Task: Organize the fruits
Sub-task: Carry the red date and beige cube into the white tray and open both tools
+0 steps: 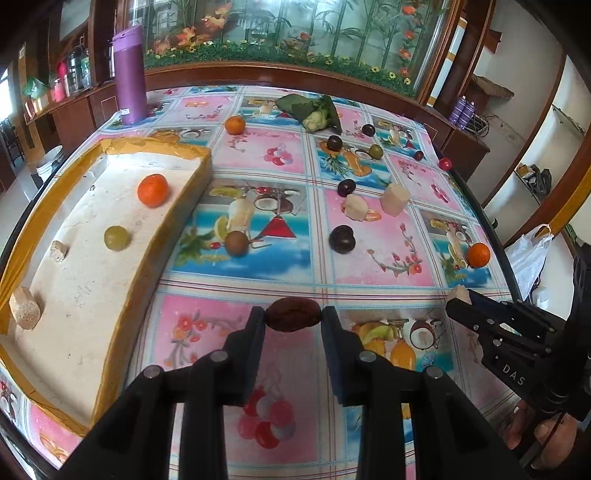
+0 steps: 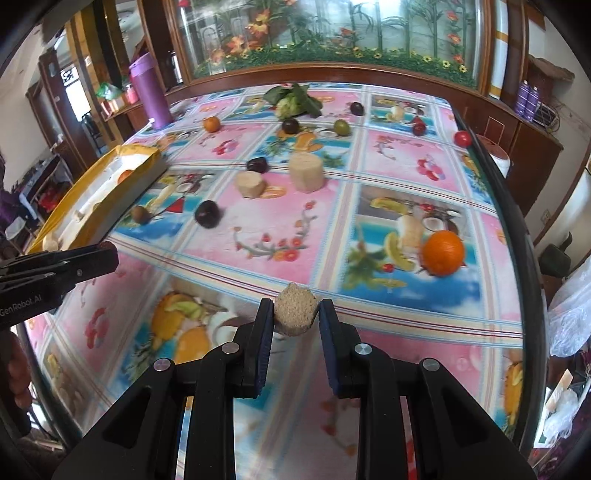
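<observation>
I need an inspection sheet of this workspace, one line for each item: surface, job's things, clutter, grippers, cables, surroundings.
Surface: table under a fruit-print cloth.
Job's things: white tray with yellow rim holds an orange, a green fruit and two pale chunks; dark plums, oranges, a brown fruit, small red fruits and pale chunks lie loose on the cloth.
Clutter: purple bottle; leafy vegetable.
Grippers: left gripper shut on a brown fruit piece; right gripper shut on a pale chunk.
Cables: nothing seen.
Surroundings: wooden cabinet with painted glass; shelves on both sides.
</observation>
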A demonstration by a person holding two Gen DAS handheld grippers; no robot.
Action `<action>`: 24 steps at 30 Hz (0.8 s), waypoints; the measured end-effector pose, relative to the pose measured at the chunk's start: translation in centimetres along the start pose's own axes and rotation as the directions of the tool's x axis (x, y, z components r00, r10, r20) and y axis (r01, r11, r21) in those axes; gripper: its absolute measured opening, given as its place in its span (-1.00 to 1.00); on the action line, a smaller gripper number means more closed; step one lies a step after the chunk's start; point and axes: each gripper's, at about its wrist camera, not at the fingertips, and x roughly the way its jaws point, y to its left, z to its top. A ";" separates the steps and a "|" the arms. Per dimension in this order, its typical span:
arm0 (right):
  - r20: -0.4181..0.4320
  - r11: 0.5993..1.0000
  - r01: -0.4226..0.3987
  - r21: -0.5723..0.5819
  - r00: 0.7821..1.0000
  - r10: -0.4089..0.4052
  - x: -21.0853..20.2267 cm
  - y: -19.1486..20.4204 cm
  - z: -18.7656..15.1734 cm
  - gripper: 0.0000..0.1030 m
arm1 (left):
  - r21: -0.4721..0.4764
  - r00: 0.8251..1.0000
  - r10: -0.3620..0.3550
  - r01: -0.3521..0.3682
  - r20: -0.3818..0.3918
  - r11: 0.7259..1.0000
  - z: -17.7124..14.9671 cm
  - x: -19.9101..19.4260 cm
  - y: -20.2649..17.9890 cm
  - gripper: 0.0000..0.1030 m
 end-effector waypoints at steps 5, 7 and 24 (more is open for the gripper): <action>0.005 0.999 -0.023 -0.049 1.000 0.023 0.1 3.3 1.1 -0.53 | -0.030 0.999 0.026 -0.026 0.026 0.999 -0.2 -1.4 2.8 -0.34; 0.003 0.997 -0.040 -0.070 0.999 0.040 0.3 4.7 1.7 -0.53 | -0.047 0.999 0.037 -0.035 0.035 0.998 -0.1 -1.9 4.1 -0.34; -0.013 0.953 -0.202 -0.227 0.979 0.204 3.0 17.6 8.2 -0.53 | -0.206 0.982 0.185 -0.171 0.047 0.963 -1.0 -4.4 15.9 -0.34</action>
